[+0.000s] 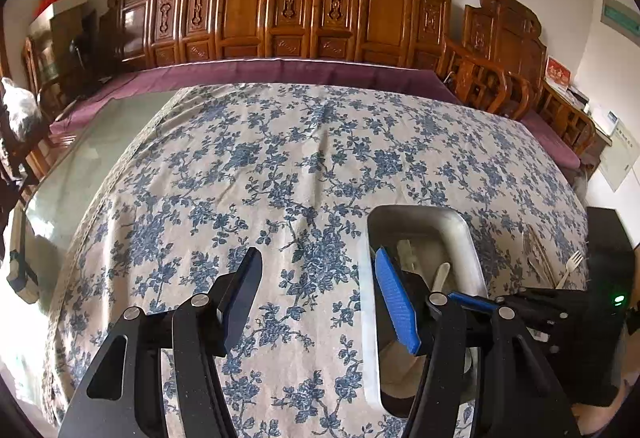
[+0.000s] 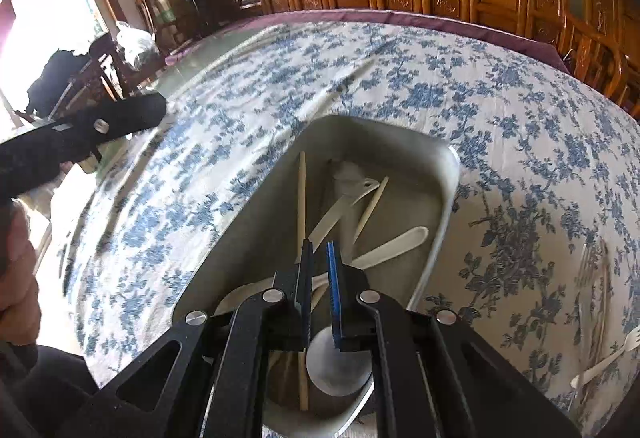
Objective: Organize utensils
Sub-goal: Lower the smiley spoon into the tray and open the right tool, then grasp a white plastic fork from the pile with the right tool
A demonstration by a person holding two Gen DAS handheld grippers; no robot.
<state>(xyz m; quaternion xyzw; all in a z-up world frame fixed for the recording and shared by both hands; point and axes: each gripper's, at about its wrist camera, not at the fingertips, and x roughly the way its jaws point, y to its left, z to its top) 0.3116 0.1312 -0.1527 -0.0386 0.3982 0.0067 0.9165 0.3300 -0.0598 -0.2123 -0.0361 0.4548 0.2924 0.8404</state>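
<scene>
Right gripper (image 2: 319, 270) jaws near-closed over tray (image 2: 450, 173) rim.

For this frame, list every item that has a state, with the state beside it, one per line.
Left gripper: fingers wide open, nothing held, over the floral tablecloth.
Right gripper: fingers nearly closed, narrow gap, nothing visibly held, above the tray.
Grey rectangular metal tray: holds utensils.
Wooden chopsticks: lying in the tray.
White plastic spoon: lying in the tray.
White plastic fork: on the cloth, outside the tray.
</scene>
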